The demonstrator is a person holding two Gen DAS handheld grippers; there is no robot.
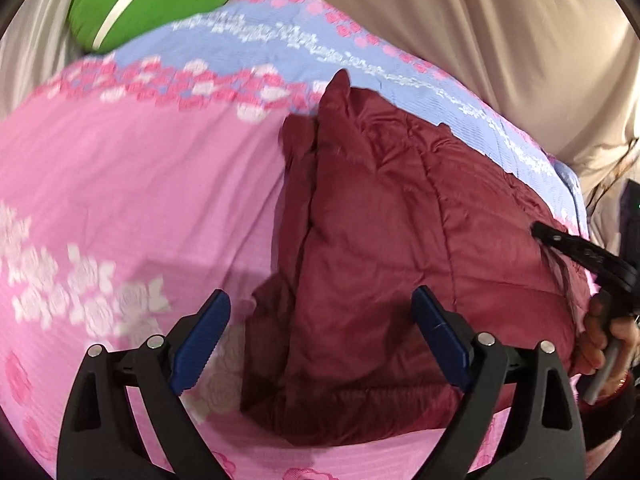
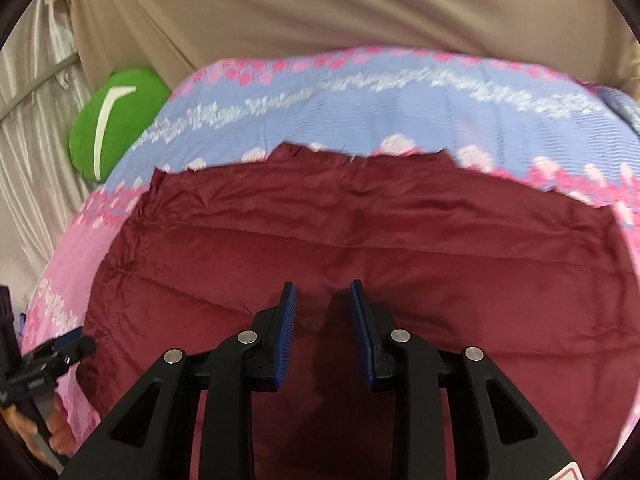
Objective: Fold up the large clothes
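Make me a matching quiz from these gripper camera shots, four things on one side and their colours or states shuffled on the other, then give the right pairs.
Things:
1. puffy jacket
2. cushion
3. left gripper
4. bedsheet

Colour or state:
A. green with a white stripe
B. pink and blue, floral
C. dark red, quilted
D. jaws wide open, holding nothing

Pairs: 1-C, 2-A, 3-D, 4-B
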